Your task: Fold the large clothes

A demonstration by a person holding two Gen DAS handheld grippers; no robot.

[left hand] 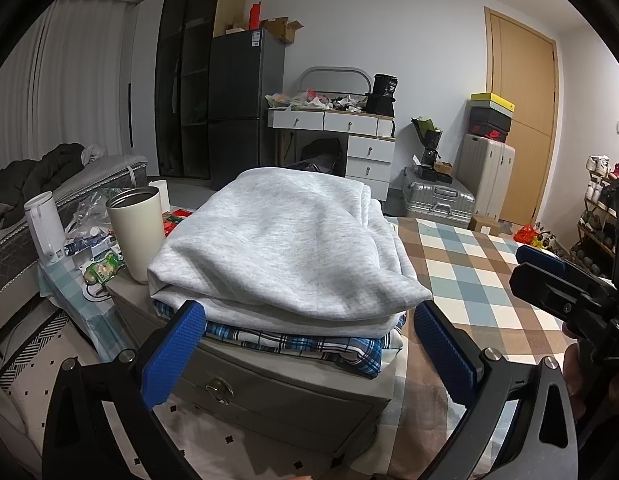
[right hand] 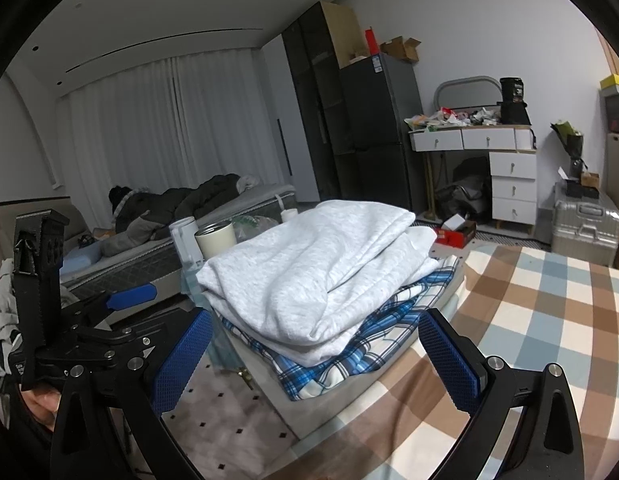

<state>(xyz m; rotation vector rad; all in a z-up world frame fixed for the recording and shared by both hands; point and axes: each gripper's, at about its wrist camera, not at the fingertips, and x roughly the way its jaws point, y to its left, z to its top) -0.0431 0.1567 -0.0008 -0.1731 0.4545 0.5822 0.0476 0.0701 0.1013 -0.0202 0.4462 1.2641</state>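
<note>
A folded light grey garment [left hand: 285, 248] lies on top of a folded blue plaid garment [left hand: 309, 344], both stacked on a grey drawer unit [left hand: 269, 392]. My left gripper [left hand: 309, 344] is open and empty, its blue fingers just in front of the stack's near edge. My right gripper [right hand: 315, 356] is open and empty, its fingers either side of the stack's near corner; the grey garment [right hand: 309, 272] and plaid garment [right hand: 349, 356] show there too. The right gripper shows at the right edge of the left wrist view [left hand: 549, 276]; the left gripper shows at the left of the right wrist view [right hand: 125, 300].
A checked brown, blue and white cloth [left hand: 477, 280] covers the surface to the right of the stack. A cream tumbler [left hand: 135, 232], a white jug [left hand: 43, 224] and small clutter stand to the left. A bed [right hand: 169, 236], a fridge [left hand: 245, 104], a white desk [left hand: 349, 136] and suitcases [left hand: 441, 200] stand behind.
</note>
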